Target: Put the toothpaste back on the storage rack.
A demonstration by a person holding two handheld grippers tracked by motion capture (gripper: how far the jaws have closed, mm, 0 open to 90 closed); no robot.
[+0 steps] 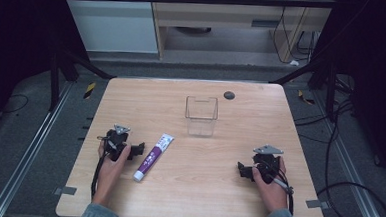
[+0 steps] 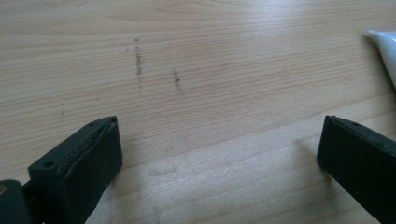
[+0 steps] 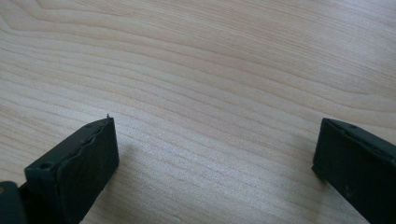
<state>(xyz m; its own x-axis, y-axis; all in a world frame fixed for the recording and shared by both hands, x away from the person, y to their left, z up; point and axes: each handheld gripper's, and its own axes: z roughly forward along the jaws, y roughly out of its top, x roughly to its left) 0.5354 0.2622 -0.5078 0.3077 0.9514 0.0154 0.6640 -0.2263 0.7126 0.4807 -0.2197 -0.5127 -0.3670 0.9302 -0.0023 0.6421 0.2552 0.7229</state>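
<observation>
Left claw [image 1: 140, 149] agape beside toothpaste tube [image 1: 153, 157], clear box [image 1: 201, 116] beyond.

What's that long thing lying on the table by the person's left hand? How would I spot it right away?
Start at the wooden table and find the clear, empty plastic box standing near its far middle. Nearer than the box and to its left, beside the left tool, lies a tube, slanted. It is the only white and purple thing there, with a white cap at its near end.

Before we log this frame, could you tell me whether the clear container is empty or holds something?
Empty. In the high view the clear container stands upright and the table shows through its walls.
</observation>
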